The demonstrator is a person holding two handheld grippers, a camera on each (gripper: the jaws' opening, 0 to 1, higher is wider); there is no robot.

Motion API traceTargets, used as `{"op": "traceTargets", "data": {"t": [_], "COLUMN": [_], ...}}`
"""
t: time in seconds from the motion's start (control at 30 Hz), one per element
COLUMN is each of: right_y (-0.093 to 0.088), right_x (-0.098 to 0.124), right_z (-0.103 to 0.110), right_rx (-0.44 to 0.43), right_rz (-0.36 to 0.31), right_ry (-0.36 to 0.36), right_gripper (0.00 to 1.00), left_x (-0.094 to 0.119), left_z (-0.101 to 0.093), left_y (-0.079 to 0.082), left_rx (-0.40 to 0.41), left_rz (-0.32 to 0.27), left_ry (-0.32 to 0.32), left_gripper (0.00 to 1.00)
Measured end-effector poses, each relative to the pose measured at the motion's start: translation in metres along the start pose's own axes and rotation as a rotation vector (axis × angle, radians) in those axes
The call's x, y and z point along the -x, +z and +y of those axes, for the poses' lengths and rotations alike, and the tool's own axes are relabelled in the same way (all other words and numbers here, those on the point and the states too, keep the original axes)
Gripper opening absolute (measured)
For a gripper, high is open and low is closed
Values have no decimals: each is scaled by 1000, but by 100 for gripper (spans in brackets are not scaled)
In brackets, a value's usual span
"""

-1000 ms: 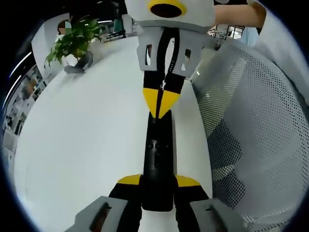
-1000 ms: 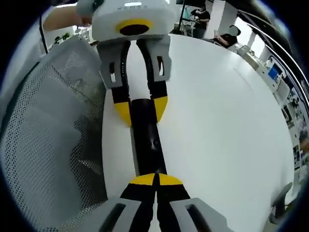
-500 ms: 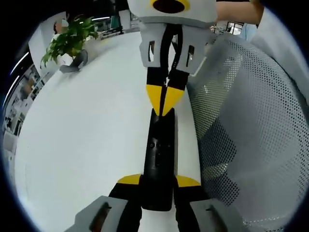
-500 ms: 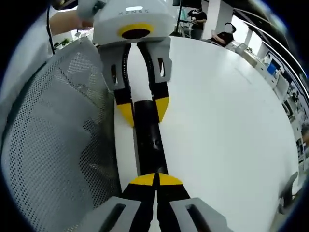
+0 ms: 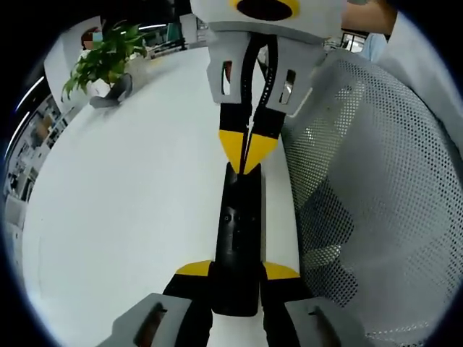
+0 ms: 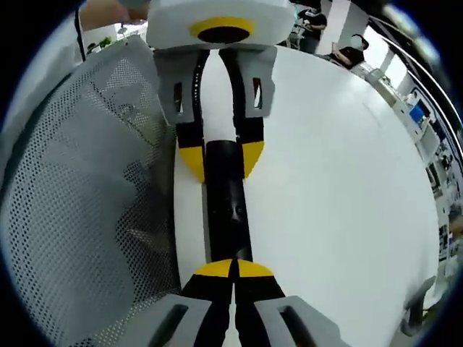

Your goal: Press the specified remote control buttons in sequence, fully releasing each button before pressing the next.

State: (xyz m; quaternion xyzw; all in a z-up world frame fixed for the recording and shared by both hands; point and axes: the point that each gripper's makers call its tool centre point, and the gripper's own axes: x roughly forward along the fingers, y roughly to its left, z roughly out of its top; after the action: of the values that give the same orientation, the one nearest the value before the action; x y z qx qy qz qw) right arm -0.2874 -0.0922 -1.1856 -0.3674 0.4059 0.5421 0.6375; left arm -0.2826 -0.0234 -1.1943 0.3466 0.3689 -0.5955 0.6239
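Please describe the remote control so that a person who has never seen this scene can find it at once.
On the big white table, near the edge beside the grey mesh chair, lies a long, narrow black remote control. The left gripper clamps one end and the shut right gripper points at the other. It is the sole black bar between yellow tips.

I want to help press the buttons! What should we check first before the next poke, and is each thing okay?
1. Remote control held steady: ok. The left gripper has a yellow-tipped jaw on each side of its near end.
2. Right gripper ready to poke: ok. Its jaws are shut into one point.
3. Tip over the remote: ok. The point sits over the remote's far end from the left gripper.
4. Last button fully let go: cannot tell. The tip hides any gap.
5. Which button is under the tip: cannot tell. The buttons are too dark and small.
6. Remote on the white table: ok, near the edge beside the mesh chair.
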Motion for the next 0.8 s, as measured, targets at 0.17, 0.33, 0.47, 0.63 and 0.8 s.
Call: {"op": "traceTargets", "data": {"t": [0.17, 0.33, 0.47, 0.63, 0.8], "right_y": [2, 3, 14, 12, 13], "right_x": [1, 2, 4, -5, -4], "right_z": [-3, -1, -2, 5, 3], "right_rx": [-155, -94, -95, -22, 26], "right_rz": [-127, -125, -149, -97, -88], "right_ry": [-7, -15, 5, 43, 36], "right_gripper": [0, 0, 0, 0, 0], "left_x": [0, -1, -2, -2, -2], "left_z": [0, -1, -1, -2, -2], "left_y": [0, 0, 0, 0, -1], "left_rx": [11, 16, 20, 28, 27], "left_rz": [-22, -12, -20, -17, -15], "left_ry": [-4, -5, -3, 0, 2], "left_gripper": [24, 24, 24, 24, 24]}}
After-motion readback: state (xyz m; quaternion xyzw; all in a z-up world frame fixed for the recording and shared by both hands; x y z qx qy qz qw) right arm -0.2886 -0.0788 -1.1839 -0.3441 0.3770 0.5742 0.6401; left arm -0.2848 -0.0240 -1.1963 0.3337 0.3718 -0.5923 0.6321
